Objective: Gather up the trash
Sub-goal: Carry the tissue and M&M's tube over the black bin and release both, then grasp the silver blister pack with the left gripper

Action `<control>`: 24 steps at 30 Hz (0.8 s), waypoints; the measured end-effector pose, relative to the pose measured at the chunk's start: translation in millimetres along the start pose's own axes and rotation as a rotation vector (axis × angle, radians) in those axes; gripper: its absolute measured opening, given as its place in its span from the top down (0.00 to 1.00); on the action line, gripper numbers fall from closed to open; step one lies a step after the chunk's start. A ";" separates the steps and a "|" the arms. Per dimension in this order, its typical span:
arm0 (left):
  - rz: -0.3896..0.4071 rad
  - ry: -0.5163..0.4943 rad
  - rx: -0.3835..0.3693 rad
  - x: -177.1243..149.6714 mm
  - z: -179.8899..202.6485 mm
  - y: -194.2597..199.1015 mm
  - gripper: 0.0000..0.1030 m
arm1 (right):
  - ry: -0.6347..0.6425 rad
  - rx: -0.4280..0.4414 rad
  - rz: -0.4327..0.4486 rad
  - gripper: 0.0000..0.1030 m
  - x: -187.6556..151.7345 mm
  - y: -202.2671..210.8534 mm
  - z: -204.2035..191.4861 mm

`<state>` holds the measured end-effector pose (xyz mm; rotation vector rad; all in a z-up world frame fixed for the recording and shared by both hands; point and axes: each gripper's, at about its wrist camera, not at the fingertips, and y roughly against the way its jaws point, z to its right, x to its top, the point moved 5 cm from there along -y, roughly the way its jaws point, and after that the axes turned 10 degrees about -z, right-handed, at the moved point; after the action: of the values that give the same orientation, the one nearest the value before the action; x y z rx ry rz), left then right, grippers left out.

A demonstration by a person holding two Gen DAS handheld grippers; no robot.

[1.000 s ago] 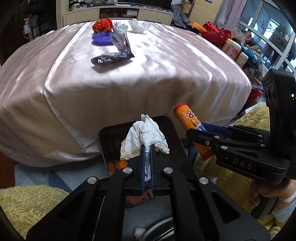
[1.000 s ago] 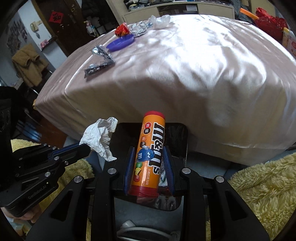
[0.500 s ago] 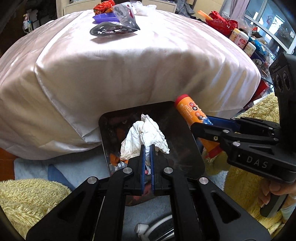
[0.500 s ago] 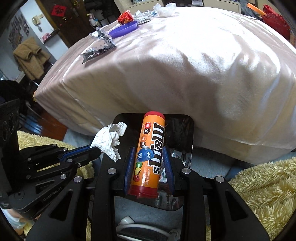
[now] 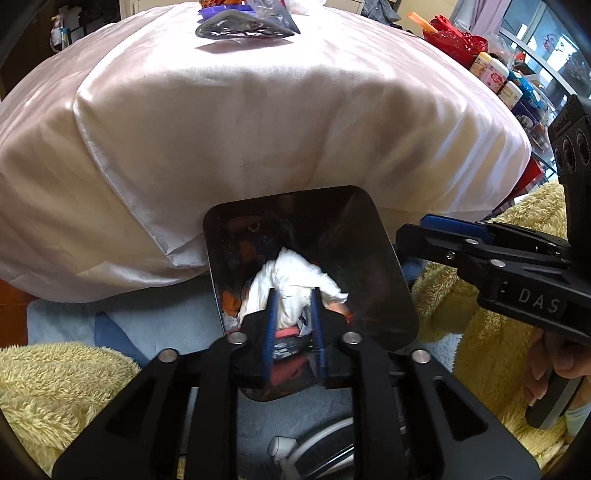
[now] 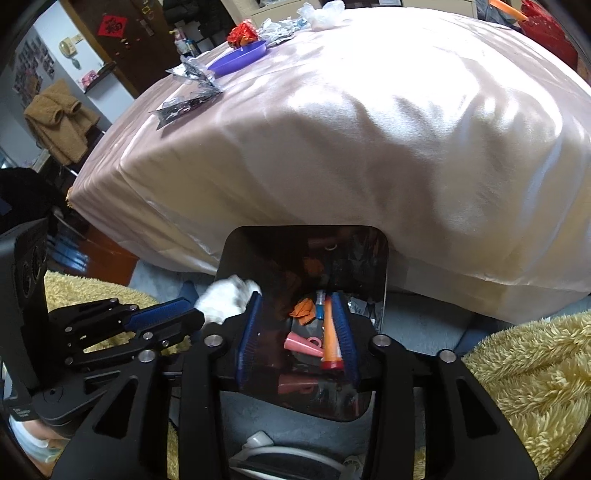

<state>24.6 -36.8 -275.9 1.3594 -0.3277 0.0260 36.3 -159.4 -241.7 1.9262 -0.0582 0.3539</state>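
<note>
A dark, shiny trash bin [image 5: 391, 258] stands on the floor against the table; it also shows in the right wrist view [image 6: 382, 258]. My left gripper [image 5: 293, 295] is open over the bin, and the white crumpled tissue [image 5: 291, 284] sits loose between its fingers, dropping in. In the right wrist view the tissue [image 6: 227, 299] is a white blur at the bin's left rim. My right gripper [image 6: 297, 302] is open over the bin. The orange M&M's tube [image 6: 330, 339] lies inside the bin among other trash.
A table under pink satin cloth [image 5: 258, 110] carries a dark foil wrapper [image 5: 240, 29], a purple dish [image 6: 240, 59], a red wrapper [image 6: 242, 33] and clear plastic [image 6: 321, 11]. Yellow fluffy rugs [image 6: 517, 362] flank the bin. Bottles [image 5: 491, 70] stand at the right.
Both grippers moved lower over the bin and opened. The M&M's tube dropped from the right gripper into the bin. The tissue slipped out of the left gripper's grip.
</note>
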 end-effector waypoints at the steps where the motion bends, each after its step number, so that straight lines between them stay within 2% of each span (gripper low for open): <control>1: -0.001 0.005 0.004 -0.6 -1.7 -0.1 0.71 | -0.005 0.000 0.003 0.56 0.0 0.9 1.3; 3: -0.002 0.014 0.006 -1.5 -4.7 -0.4 0.66 | -0.015 0.003 0.009 0.54 0.8 2.6 5.6; 4: 0.000 0.019 0.006 -1.5 -6.0 0.2 0.62 | -0.021 0.002 0.013 0.49 1.7 3.5 6.4; 8: 0.023 0.034 0.019 -1.7 -10.8 5.2 0.38 | -0.052 -0.003 0.036 0.28 2.2 8.8 14.5; 10: 0.036 0.038 0.023 -1.9 -12.4 8.3 0.30 | -0.065 0.007 0.041 0.24 2.7 10.9 17.4; 11: 0.042 0.039 0.025 -2.1 -13.3 10.1 0.26 | -0.072 0.014 0.042 0.19 3.2 11.5 18.9; 13: 0.048 0.041 0.034 -1.6 -14.3 13.4 0.20 | -0.082 0.026 0.047 0.17 3.9 14.0 20.4; 18: 0.072 0.038 0.048 1.4 -14.7 28.9 0.18 | -0.105 0.059 0.064 0.17 11.6 30.3 23.8; 24: 0.207 0.024 0.082 28.1 -12.7 74.3 0.16 | -0.079 0.021 0.159 0.17 38.6 74.4 23.8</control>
<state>38.8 -13.2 -200.3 1.4001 -0.4500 0.2304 62.8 -204.5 -171.9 1.9616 -0.2612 0.3857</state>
